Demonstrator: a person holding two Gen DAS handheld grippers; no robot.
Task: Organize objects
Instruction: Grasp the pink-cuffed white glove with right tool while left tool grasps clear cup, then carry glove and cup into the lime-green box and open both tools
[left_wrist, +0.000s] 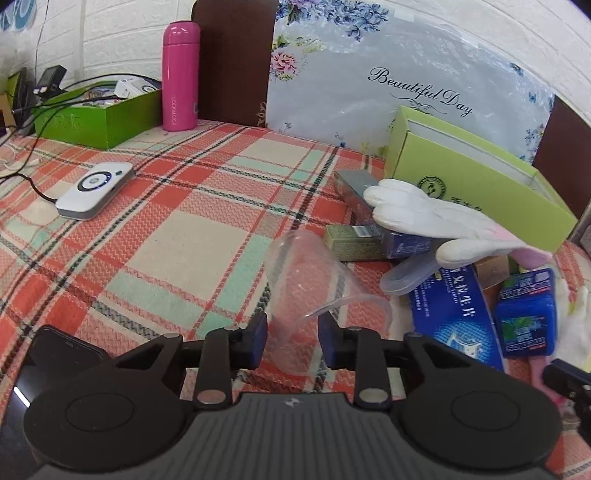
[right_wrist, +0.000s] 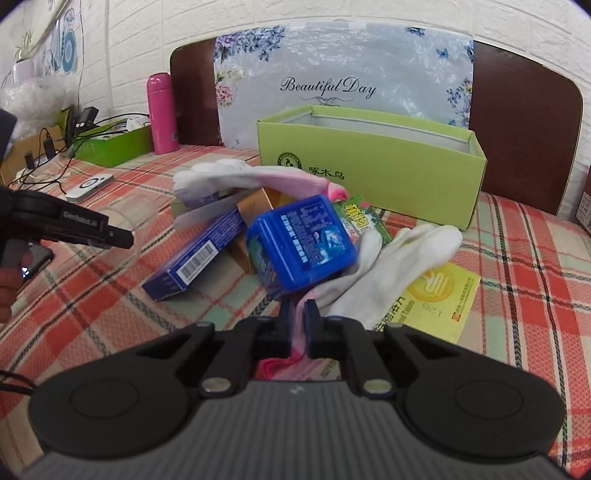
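A clear plastic cup (left_wrist: 303, 273) lies tilted with its wide rim toward me. My left gripper (left_wrist: 293, 328) is shut on it, and the rim is kinked where the blue pads meet it. My right gripper (right_wrist: 297, 317) is shut on the pink cuff of a white glove (right_wrist: 391, 258) that lies beside a blue mint box (right_wrist: 301, 243). A second white glove (left_wrist: 424, 214) is draped over a pile of small cartons in front of the open light-green box (right_wrist: 369, 158).
A long dark-blue carton (right_wrist: 195, 262) and a yellow packet (right_wrist: 439, 299) lie on the plaid cloth. At the back left stand a pink bottle (left_wrist: 180, 74) and a dark-green tray (left_wrist: 107, 118) with cables. A white device (left_wrist: 96, 190) is plugged in nearby.
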